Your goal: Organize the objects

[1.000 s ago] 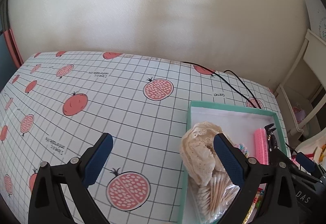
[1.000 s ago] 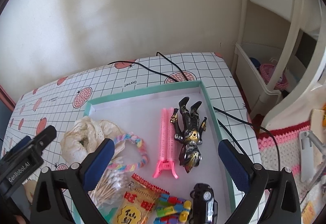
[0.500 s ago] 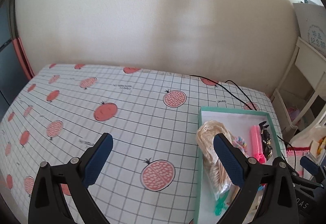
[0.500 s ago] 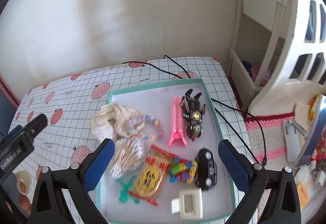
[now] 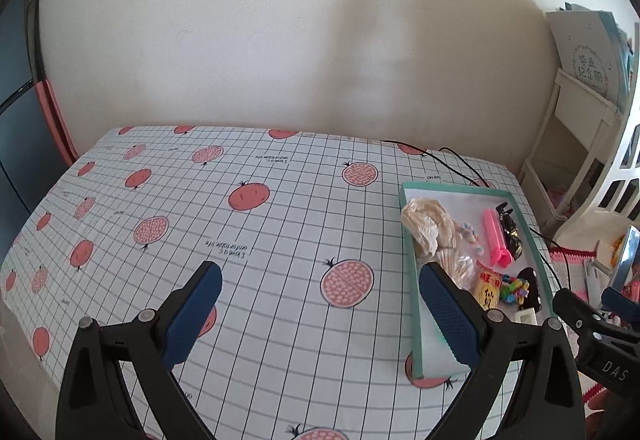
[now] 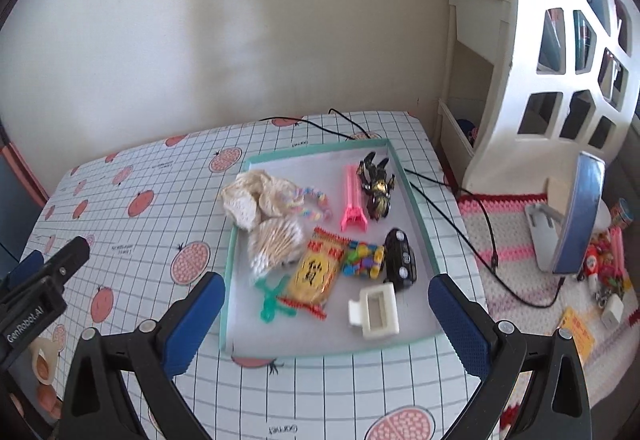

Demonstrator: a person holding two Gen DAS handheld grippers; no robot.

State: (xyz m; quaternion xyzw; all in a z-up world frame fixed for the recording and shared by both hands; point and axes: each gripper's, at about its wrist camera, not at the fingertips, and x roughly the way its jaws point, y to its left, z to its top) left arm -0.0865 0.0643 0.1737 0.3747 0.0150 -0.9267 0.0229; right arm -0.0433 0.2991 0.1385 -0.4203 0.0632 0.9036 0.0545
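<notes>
A teal-rimmed tray (image 6: 316, 153) (image 5: 412, 280) lies on the right part of the table. It holds a cream lace cloth (image 6: 256, 195) (image 5: 424, 224), a bag of cotton swabs (image 6: 276, 244), a yellow snack packet (image 6: 316, 272), a colourful block toy (image 6: 362, 260), a black toy car (image 6: 400, 260), a white hair claw (image 6: 376, 312), a pink clip (image 6: 352, 199) (image 5: 496, 236), a dark action figure (image 6: 376, 185) and a green toy (image 6: 272, 300). My right gripper (image 6: 324, 320) hangs open above the tray's near edge. My left gripper (image 5: 320, 316) is open over the bare tablecloth, left of the tray.
The pomegranate-print tablecloth (image 5: 240, 224) covers the table up to a cream wall. A black cable (image 6: 452, 207) runs past the tray's right side. A white shelf unit (image 6: 560, 59), a tablet on a stand (image 6: 576, 215) and small items on a striped mat (image 6: 516, 252) stand to the right.
Both grippers have pulled back and up from the tray, so more of the table and the whole tray show. Both stay open and empty.
</notes>
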